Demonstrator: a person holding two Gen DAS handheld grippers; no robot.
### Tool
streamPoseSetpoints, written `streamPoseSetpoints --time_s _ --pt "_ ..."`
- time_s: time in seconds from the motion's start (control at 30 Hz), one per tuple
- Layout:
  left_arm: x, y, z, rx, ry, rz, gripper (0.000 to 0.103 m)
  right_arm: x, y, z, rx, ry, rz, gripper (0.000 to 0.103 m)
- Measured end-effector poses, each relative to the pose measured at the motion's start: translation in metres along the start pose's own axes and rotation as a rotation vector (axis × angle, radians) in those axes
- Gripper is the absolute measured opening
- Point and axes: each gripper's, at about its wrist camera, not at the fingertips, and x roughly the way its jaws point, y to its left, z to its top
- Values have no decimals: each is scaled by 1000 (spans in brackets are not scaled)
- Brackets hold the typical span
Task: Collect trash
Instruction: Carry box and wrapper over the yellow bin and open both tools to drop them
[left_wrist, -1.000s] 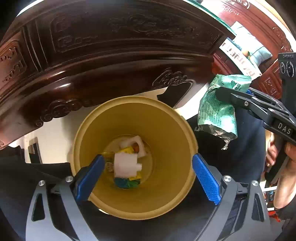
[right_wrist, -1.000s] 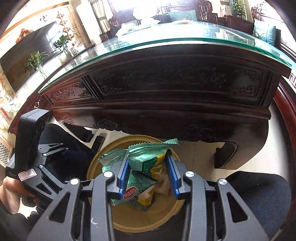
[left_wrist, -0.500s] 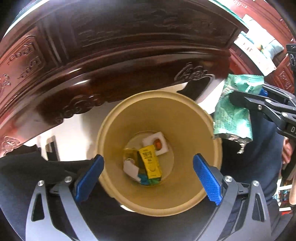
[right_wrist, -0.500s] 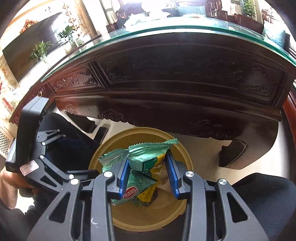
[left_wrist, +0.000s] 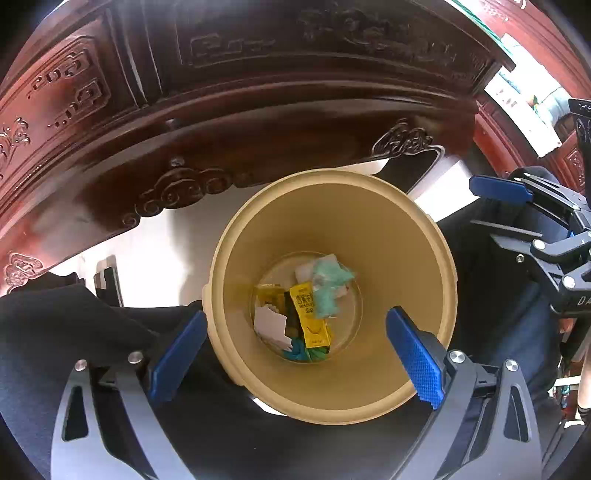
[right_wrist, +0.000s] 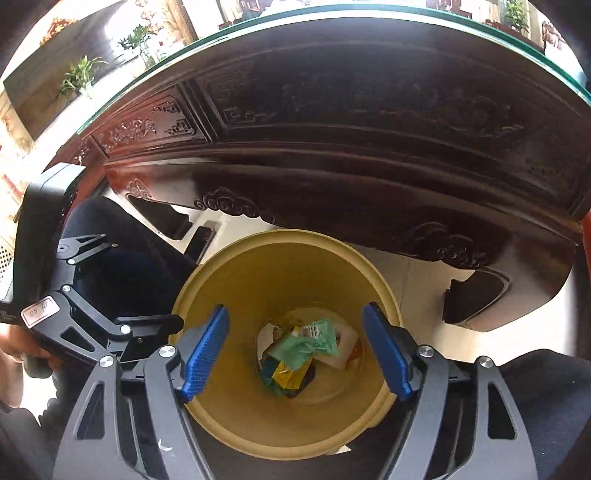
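Now releasing over the yellow bin (right_wrist: 221, 406), low centre of the right wrist frame, under the carved dark table (right_wrist: 369, 147): right gripper (right_wrist: 295, 354) opening, jaws apart, nothing between. Best kept above the mouth until wide, then lifted straight clear of the rim. Green wrapper (right_wrist: 314, 341) loose at bin bottom, below and between the pads. Left gripper (left_wrist: 295, 347) spread, empty, astride the rim.
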Motion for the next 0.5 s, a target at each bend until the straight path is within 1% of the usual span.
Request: streamPoseSetpoints --time_s 0.27,0.5 --pt "7 -7 5 18 12 -2 97 2 2 -4 -5 18 22 73" --pt "6 -14 8 41 5 2 97 1 5 -3 -19 10 28 73"
